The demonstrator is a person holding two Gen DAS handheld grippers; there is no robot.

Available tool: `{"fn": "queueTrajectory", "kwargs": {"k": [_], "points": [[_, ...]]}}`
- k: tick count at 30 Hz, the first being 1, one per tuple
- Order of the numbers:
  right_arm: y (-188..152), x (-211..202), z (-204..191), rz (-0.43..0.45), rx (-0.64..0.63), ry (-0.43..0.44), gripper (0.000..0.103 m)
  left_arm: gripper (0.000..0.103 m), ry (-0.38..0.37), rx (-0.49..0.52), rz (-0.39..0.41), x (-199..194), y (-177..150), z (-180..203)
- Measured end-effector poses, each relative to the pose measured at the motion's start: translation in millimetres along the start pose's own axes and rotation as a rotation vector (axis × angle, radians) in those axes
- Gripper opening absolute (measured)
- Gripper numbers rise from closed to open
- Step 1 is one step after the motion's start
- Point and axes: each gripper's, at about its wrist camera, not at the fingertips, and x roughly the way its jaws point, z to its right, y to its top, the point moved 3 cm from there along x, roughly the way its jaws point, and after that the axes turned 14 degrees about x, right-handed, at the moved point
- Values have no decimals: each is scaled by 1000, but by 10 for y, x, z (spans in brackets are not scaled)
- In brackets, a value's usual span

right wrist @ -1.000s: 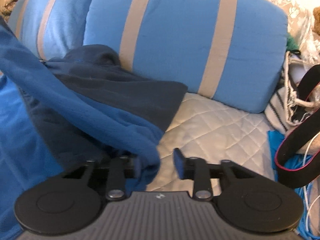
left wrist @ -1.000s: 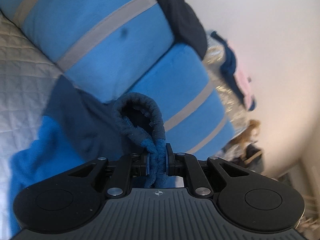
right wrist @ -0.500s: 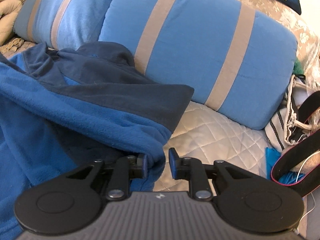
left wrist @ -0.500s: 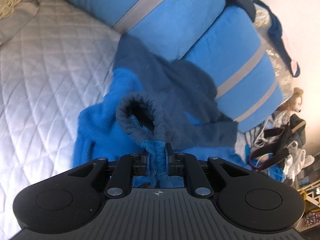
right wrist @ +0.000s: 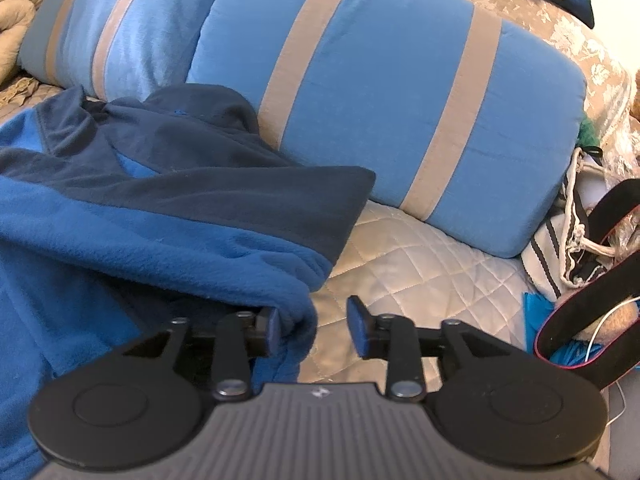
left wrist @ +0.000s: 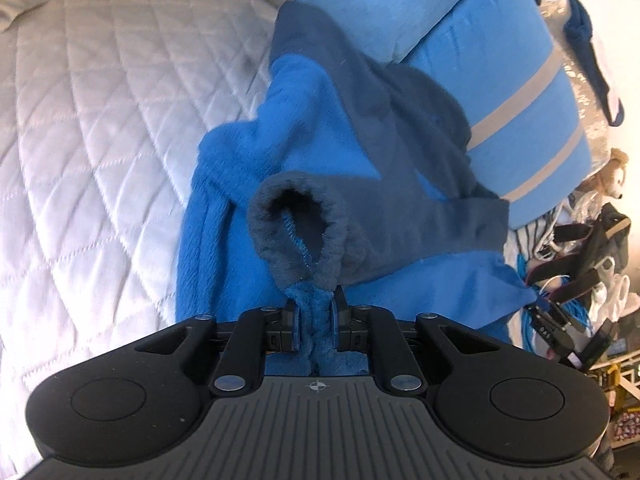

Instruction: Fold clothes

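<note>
Camera placement: two wrist fisheye views, both referenced to the blue striped pillow [right wrist: 384, 108].

Your left wrist view looks forward and down along its fingers from close above the fleece garment [left wrist: 320, 152], with that pillow [left wrist: 516, 92] at upper right, beyond the garment. Your right wrist view sits low and close, facing the pillow head-on, the garment [right wrist: 140, 232] lying left of and in front of it. You see pillow, garment and quilted bedcover [right wrist: 412, 256] in both views.
</note>
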Motion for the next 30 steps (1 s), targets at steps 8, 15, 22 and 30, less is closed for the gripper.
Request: {"fn": "queueTrajectory", "kwargs": {"k": [8, 15, 22, 30], "points": [[-41, 80, 136, -36, 99, 9, 73, 17, 5, -51, -9, 62, -73, -86], [-112, 128, 129, -65, 29, -12, 77, 18, 17, -62, -7, 90, -71, -89], [-99, 135, 65, -11, -150, -114, 80, 18, 28, -43, -6, 57, -71, -58], [-123, 159, 224, -51, -18, -69, 83, 23, 59, 7, 2, 26, -65, 29]]}}
